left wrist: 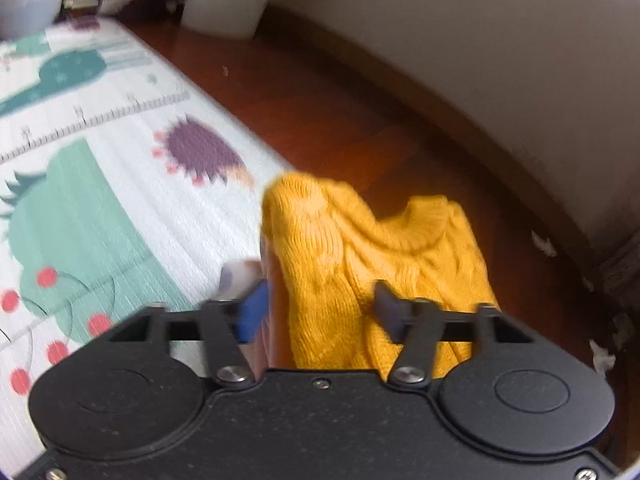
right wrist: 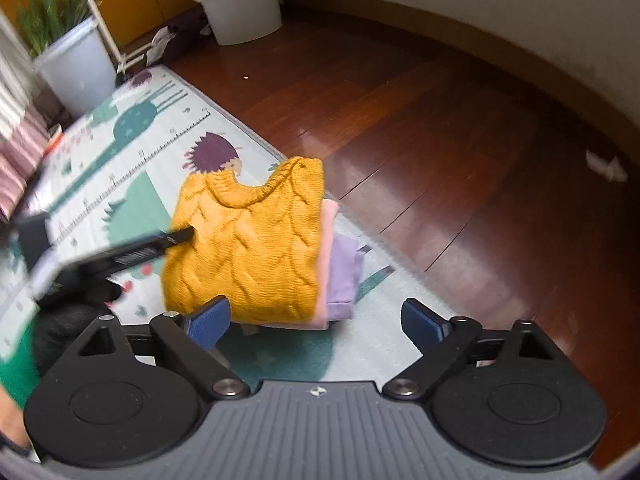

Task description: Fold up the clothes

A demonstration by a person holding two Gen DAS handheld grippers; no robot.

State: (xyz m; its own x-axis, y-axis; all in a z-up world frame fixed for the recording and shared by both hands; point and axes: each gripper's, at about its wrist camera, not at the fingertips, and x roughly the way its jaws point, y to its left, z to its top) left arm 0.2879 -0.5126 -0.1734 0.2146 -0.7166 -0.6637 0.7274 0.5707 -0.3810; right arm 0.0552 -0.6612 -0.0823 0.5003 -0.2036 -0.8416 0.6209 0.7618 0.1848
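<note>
Sweater (right wrist: 248, 236) edge pinched by the left hand-held gripper (right wrist: 188, 235), angled downward; right hand-held gripper (right wrist: 316, 320) hovers open.

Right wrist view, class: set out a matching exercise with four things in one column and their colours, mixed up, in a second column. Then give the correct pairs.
Things:
1. knitted sweater
2. bucket by the wall
3. plant leaves
4. outermost garment showing from under the sweater

Colours:
A. purple
B. green
C. yellow
D. white

Pairs: 1-C, 2-D, 3-B, 4-A
</note>
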